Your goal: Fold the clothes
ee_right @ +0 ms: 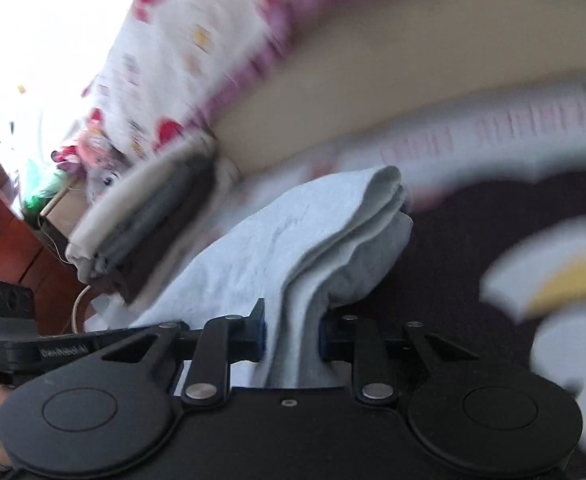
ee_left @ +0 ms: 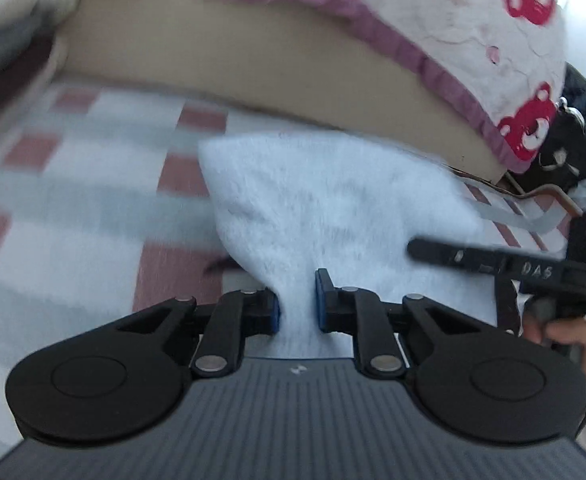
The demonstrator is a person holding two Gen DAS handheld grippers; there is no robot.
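A pale blue-white folded garment [ee_left: 325, 200] hangs from my left gripper [ee_left: 297, 304], which is shut on its near edge. In the right wrist view the same garment [ee_right: 293, 248] shows several folded layers, and my right gripper [ee_right: 293, 340] is shut on its lower edge. The right gripper's black body [ee_left: 493, 260] reaches in from the right of the left wrist view. The left gripper's body [ee_right: 33, 344] sits at the left of the right wrist view. Both views are blurred by motion.
A red and white checked cloth [ee_left: 93, 208] covers the surface below. A tan mattress edge [ee_left: 253, 60] with a white, red-printed sheet [ee_left: 473, 32] runs behind. A stack of folded clothes [ee_right: 145, 216] lies left, a dark printed garment [ee_right: 493, 248] right. A hand [ee_left: 573, 340] holds the right gripper.
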